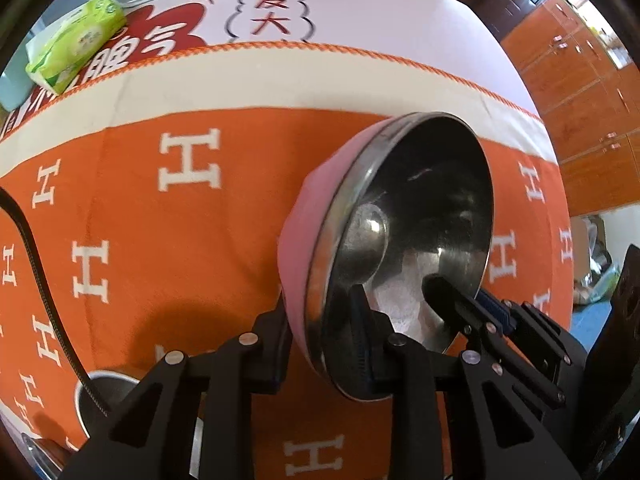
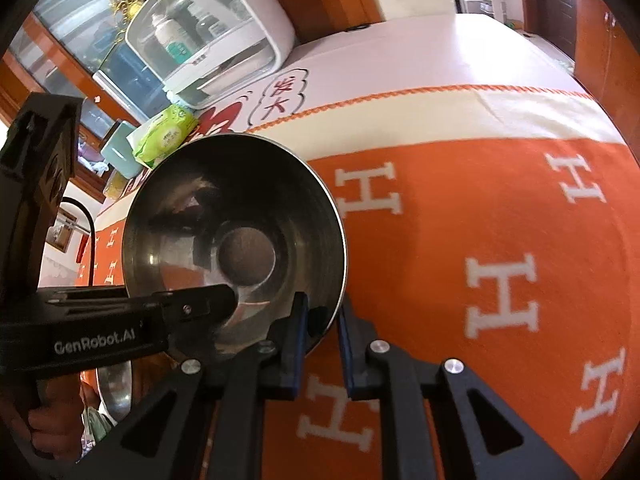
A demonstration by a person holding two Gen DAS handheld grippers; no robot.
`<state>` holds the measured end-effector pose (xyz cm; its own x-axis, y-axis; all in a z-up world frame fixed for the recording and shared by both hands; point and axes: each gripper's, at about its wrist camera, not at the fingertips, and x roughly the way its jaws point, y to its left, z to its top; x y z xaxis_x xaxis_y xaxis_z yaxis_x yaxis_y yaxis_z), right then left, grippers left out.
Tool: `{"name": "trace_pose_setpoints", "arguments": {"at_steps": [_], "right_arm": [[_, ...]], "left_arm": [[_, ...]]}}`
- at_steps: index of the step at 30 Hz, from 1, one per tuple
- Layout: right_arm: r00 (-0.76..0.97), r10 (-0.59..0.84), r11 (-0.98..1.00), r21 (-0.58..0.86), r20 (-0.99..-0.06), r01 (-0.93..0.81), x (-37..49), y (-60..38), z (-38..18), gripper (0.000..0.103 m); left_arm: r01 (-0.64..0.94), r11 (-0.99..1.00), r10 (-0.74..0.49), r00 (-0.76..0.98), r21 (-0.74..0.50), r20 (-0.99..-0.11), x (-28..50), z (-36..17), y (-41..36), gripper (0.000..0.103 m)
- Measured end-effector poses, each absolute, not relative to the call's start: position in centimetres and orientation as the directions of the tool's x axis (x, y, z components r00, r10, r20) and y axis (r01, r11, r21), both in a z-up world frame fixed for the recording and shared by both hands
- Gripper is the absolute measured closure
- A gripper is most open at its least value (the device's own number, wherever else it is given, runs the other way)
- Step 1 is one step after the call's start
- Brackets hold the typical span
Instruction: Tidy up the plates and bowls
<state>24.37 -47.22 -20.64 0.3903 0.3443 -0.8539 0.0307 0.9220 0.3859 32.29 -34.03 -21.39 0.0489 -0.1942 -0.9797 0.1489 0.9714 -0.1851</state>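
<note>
Both claws grip the same thing: a round stainless-steel bowl with a pink outer shell [image 1: 400,240], held tilted on its side above the counter [image 1: 180,220], which is covered by an orange cloth patterned with white H letters [image 2: 500,280].

The left claw [image 1: 322,320] is clamped on the bowl's wall, one finger pressed against the pink outside and the other against the shiny inside. In the left wrist view the right claw [image 1: 440,286] reaches in from the right edge, with one dark finger lying inside the bowl near its lower rim.

In the right wrist view the right claw is pinched on the bowl's lower rim, one blue-padded finger inside and one outside the steel wall. The left claw [image 2: 224,300], black and lettered "GenRobot.AI", comes in from the left with its tip inside the bowl; a hand [image 2: 40,420] grips its handle at the lower left.

Below the held bowl, near the counter's front edge, part of another steel bowl [image 1: 100,396] rests on the cloth, with a black cable [image 1: 36,264] running over it.

Toward the counter's far edge lie a green pack of tissues [image 1: 76,44] and a pale teal container [image 2: 120,152] beside it. A white cabinet with a clear door [image 2: 208,32], holding bottles, stands at the far corner.
</note>
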Motion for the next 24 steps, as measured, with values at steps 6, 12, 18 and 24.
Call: {"name": "trace_pose_setpoints", "arguments": {"at_steps": [6,12,18,24], "right_arm": [[0.391,0.324,0.924,0.376,-0.861,0.063,21.7,-48.5,-19.8,0.089],[0.379,0.304,0.931,0.357,-0.874,0.077,19.3,-48.6,-18.7,0.089],[0.365,0.303,0.935,0.349,-0.88,0.068,16.8,-48.1,-17.3,0.089],[0.366,0.288,0.947,0.32,-0.885,0.028,14.4,-47.3,-15.3,0.089]], "left_arm": [[0.178,0.958,-0.232,0.012,-0.226,-0.973,30.3,-20.9,-35.0,0.079],[0.207,0.951,-0.236,0.004,-0.23,-0.972,27.9,-19.9,-35.5,0.079],[0.207,0.949,-0.243,-0.002,-0.238,-0.97,25.0,-18.3,-34.5,0.079],[0.197,0.945,-0.268,0.003,-0.262,-0.963,22.7,-16.7,-33.7,0.079]]}}
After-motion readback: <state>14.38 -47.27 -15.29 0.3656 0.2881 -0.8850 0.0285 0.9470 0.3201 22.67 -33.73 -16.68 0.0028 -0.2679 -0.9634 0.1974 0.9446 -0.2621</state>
